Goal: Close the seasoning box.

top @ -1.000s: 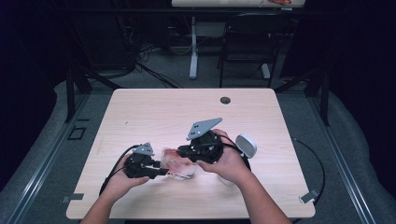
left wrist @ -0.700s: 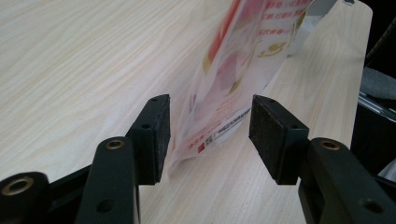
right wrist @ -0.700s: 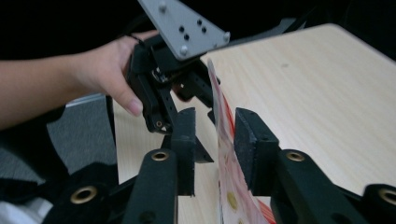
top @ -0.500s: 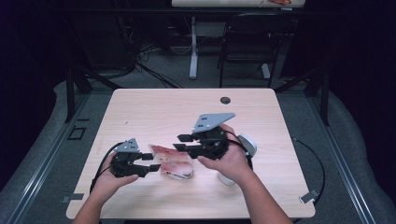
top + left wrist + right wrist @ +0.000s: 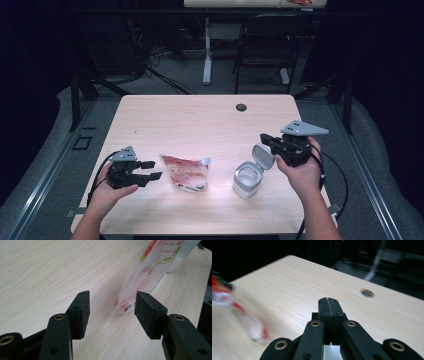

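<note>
The left tool (image 5: 152,170) sits low at the person's left, its jaws spread wide with nothing pressed between the pads, held in the left hand (image 5: 107,187). The right tool (image 5: 265,140) is raised at the right, apparently pointing left; its jaws have just closed and meet empty.

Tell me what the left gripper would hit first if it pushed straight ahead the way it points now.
Most likely the red-and-white pouch: the left gripper, jaws open, points at its near corner, lying just ahead on the table. Depth is unclear.
</note>
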`<control>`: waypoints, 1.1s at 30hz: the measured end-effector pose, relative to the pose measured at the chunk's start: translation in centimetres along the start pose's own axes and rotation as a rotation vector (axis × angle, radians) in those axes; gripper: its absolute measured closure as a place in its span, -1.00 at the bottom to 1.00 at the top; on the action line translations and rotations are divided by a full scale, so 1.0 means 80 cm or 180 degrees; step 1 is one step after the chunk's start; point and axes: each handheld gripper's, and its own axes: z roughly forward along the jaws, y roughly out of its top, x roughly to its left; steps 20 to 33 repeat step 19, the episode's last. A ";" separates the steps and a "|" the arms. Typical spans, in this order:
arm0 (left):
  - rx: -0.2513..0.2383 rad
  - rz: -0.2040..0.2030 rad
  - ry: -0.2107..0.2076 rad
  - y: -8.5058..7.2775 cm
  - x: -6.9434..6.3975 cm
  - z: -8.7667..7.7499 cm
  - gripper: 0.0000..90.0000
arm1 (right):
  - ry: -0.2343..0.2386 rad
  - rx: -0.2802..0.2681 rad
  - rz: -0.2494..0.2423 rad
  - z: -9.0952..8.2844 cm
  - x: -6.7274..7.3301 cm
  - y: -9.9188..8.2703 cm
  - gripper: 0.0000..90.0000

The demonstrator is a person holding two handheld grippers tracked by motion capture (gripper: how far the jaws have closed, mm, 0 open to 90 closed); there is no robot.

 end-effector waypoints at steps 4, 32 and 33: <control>-0.0015 -0.0097 0.0041 -0.006 0.009 -0.004 0.03 | -0.0187 0.0088 0.0255 0.002 -0.025 -0.026 1.00; 0.0029 -0.0177 0.0134 -0.015 0.017 -0.004 0.03 | 0.0488 0.0013 0.0343 -0.003 0.019 -0.070 0.93; 0.0029 -0.0177 0.0134 -0.015 0.017 -0.004 0.03 | 0.0488 0.0013 0.0343 -0.003 0.019 -0.070 0.93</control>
